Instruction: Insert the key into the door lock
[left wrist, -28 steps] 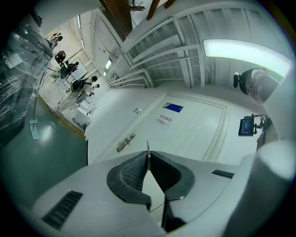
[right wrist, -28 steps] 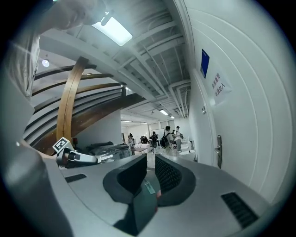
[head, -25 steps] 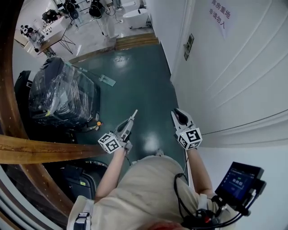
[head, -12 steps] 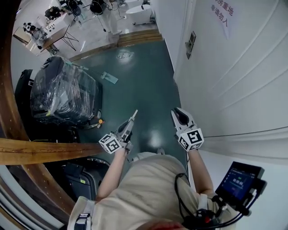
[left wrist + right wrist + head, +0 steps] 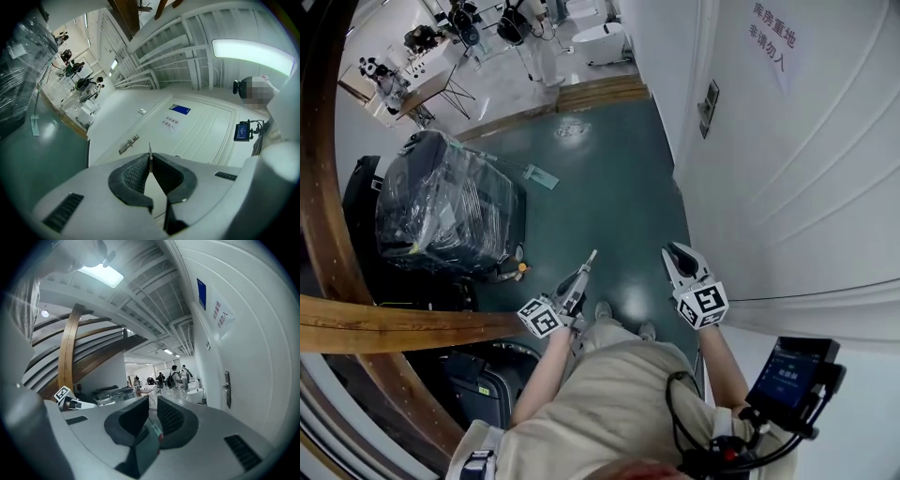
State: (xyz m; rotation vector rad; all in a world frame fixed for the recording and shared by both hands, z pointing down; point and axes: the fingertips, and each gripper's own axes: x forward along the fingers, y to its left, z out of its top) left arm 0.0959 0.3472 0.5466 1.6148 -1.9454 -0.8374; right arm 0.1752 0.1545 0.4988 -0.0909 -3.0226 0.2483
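Note:
The white door [image 5: 806, 178] fills the right of the head view, with its metal lock plate [image 5: 708, 108] on its left edge, well ahead of both grippers. My left gripper [image 5: 589, 262] is shut on the key [image 5: 150, 149], whose thin metal blade stands up between the pads. In the left gripper view the lock plate [image 5: 129, 144] lies left of and beyond the key tip, well apart from it. My right gripper [image 5: 678, 255] hangs close beside the door, its jaws parted with nothing between them. The lock plate [image 5: 227, 389] shows on the right in the right gripper view.
A black load wrapped in plastic film [image 5: 445, 206] stands on the teal floor [image 5: 600, 187] at the left. A curved wooden beam [image 5: 394, 323] runs below it. A paper notice [image 5: 773, 37] hangs on the door. A small screen [image 5: 787, 373] sits at my right. People and desks are far back.
The head view has shifted, so the floor, door and both grippers sit a little lower and further right in the picture. The grippers keep their spacing and jaw states.

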